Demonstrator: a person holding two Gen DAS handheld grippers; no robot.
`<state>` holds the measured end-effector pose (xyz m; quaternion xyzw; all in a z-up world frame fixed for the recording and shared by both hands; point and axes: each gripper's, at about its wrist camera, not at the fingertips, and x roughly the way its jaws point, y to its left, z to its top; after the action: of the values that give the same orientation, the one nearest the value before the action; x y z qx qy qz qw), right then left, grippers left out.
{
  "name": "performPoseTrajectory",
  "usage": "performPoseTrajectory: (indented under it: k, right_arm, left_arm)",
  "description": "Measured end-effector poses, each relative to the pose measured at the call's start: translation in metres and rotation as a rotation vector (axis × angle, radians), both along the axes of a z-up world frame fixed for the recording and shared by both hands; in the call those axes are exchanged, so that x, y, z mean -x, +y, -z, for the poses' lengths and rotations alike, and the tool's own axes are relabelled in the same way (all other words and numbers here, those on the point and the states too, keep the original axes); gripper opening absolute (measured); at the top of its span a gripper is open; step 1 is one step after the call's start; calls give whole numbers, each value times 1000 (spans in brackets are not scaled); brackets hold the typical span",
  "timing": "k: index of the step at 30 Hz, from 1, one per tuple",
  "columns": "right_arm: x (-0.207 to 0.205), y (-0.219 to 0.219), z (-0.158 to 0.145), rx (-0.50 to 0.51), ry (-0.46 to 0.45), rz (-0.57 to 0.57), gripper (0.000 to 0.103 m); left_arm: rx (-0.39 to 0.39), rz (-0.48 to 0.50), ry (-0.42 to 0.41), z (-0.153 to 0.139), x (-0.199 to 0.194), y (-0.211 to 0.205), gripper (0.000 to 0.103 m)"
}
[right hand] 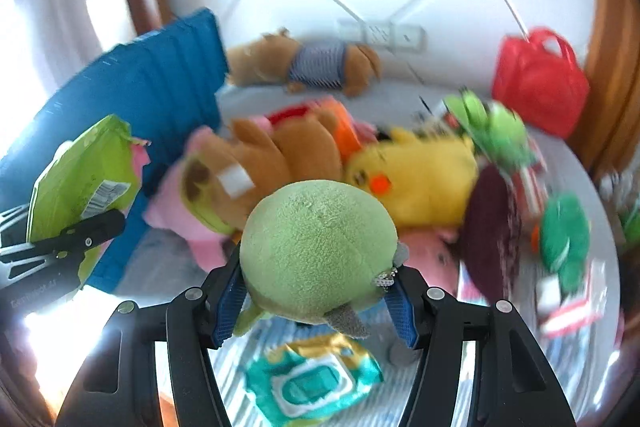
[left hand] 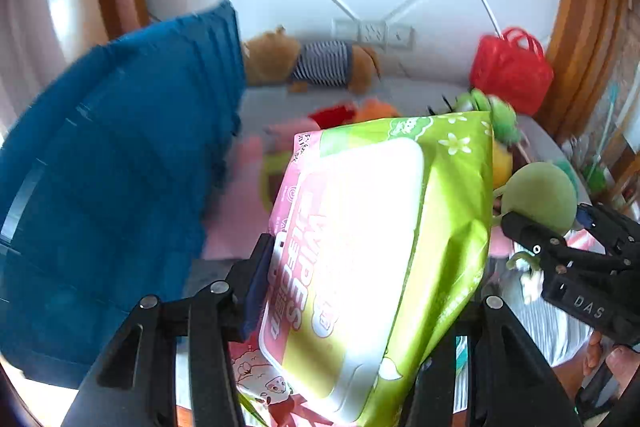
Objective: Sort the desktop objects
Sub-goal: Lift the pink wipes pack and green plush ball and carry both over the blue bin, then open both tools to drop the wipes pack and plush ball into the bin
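My left gripper is shut on a green and pink pack of wet wipes, held tilted in the air; its right finger is hidden behind the pack. In the right wrist view the same pack and left gripper show at the left edge. My right gripper is shut on a round green plush toy, with blue pads pressing on both sides. In the left wrist view that green plush toy and the right gripper are at the right.
A blue fabric bin stands at the left. A pile of plush toys lies on the table, among them a yellow one and a brown one. A striped-shirt bear lies by the wall, a red basket at the back right. A teal wipes pack lies below.
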<state>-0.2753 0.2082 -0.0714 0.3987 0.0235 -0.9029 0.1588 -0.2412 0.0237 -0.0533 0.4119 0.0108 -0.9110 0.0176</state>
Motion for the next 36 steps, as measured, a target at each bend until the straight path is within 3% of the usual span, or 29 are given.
performPoseTrajectory:
  k: [8,12,17,21,27,32,36]
  right_arm:
    - [0,-69,-84,20,142,-170,61]
    - [-4,-117,-124,27,202,-258,61]
    - [-1,-192,-157,81,236,-367,61]
    - [16,-260,-165,101,211,-422,61]
    - [57,-367,-143,28,105,-440,61]
    - [78,-416,-112,-69,48,-417,61]
    - [87,-431,-87,-133,10,-389,61]
  left_arm:
    - [35,-79,105,-73,-18,-50,47]
    - [11,-144,149,-109,-28,-108,47]
    - [64,-227,174,-142,-27,-182,47]
    - [103,-256,125,-149,-9,-250,47]
    - [112,-244,-28,-115,28,-337,48]
    - [93,-235,-131,-69,49,-383,48]
    - [61,-204,-167,-49,53,-390,48]
